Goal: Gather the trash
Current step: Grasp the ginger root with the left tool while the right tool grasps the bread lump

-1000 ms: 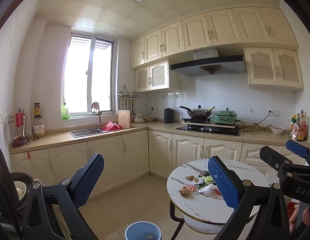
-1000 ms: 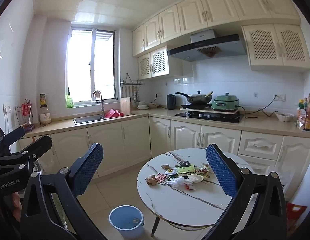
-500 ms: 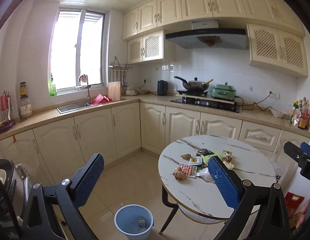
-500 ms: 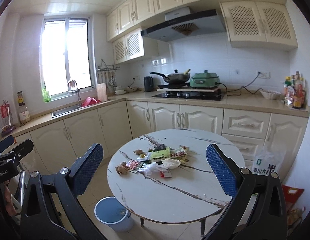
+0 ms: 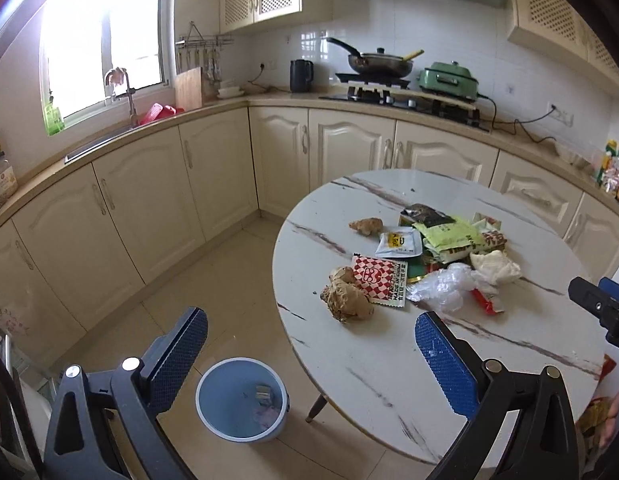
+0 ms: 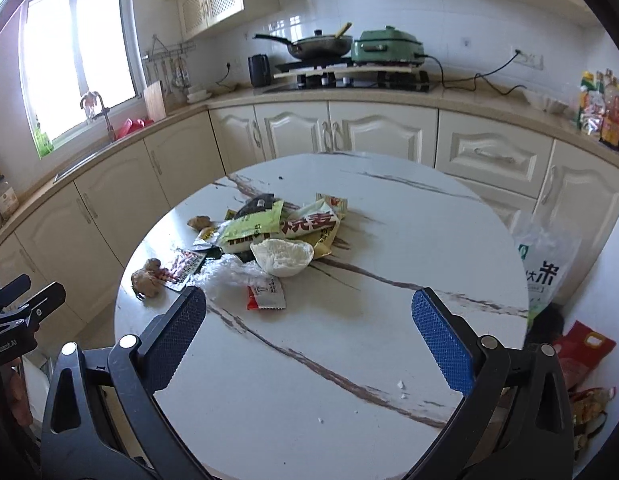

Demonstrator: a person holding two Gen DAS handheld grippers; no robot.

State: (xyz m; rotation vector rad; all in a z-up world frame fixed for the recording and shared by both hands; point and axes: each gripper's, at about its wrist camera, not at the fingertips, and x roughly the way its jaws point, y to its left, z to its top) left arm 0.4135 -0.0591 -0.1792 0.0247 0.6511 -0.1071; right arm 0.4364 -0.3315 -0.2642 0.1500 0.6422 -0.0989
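Note:
A pile of trash lies on the round marble table (image 5: 389, 360) (image 6: 309, 380): a green wrapper (image 5: 449, 236) (image 6: 253, 228), a red-checked packet (image 5: 379, 278), crumpled white tissue (image 6: 283, 256), clear plastic (image 5: 445, 286), a red sachet (image 6: 265, 296) and brown ginger lumps (image 5: 347, 298) (image 6: 147, 278). A blue bin (image 5: 243, 400) stands on the floor left of the table. My left gripper (image 5: 311, 360) is open and empty above the table's near-left edge. My right gripper (image 6: 309, 344) is open and empty above the table, short of the pile.
Cream cabinets and a counter run along the back with a sink (image 5: 97, 140), kettle (image 5: 300, 75), wok (image 5: 379, 62) and green cooker (image 5: 449, 80). A white bag (image 6: 549, 268) and red packets (image 6: 581, 348) lie on the floor right of the table.
Both grippers have moved forward and tilted down toward the table; the pile and bin appear larger and closer. Both stay open and empty.

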